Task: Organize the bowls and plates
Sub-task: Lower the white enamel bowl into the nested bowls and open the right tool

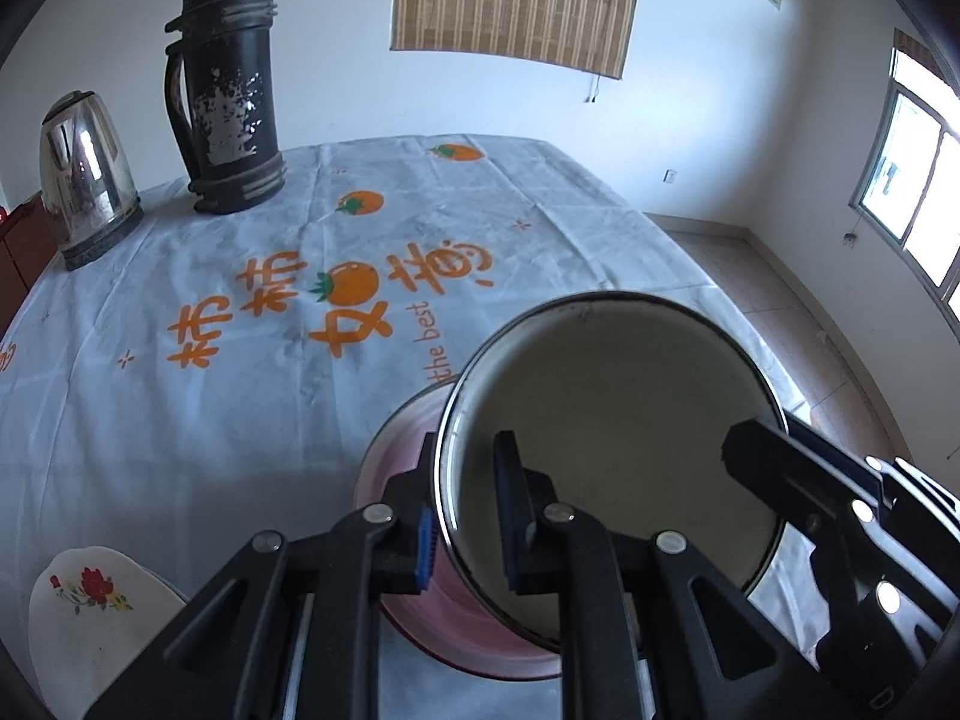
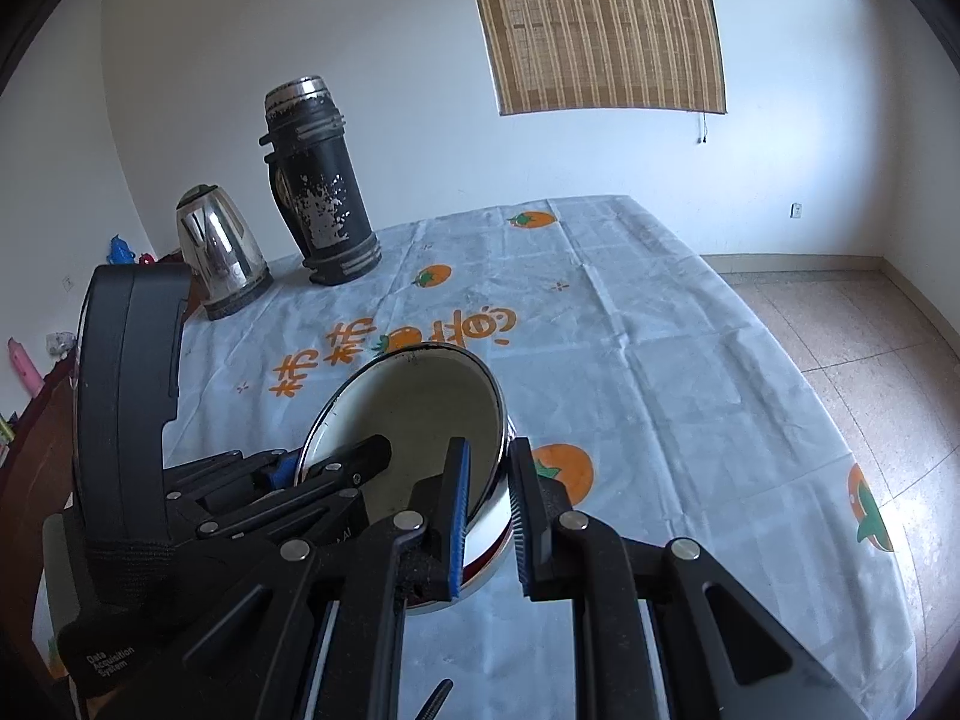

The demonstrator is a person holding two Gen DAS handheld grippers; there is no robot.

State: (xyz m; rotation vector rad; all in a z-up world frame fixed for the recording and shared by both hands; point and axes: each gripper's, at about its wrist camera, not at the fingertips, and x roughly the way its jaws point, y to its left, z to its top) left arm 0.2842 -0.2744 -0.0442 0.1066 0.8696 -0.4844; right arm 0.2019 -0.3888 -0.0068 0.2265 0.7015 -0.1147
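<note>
Above the persimmon-print tablecloth (image 1: 180, 312), an enamel bowl (image 1: 606, 420), tilted mouth-up toward the cameras, is clamped at opposite rims by the left gripper (image 1: 465, 513) and right gripper (image 2: 489, 516), thermos (image 1: 231, 90) and kettle (image 1: 87, 180) well behind.

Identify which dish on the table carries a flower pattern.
The white plate near the table's edge, with a red flower painted on it. The bowl clamped by both claws is plain cream inside, with a dark rim.

White walls (image 2: 360, 30), bamboo blind (image 2: 600, 24), bright window (image 1: 912, 180), tiled floor (image 2: 870, 348)
</note>
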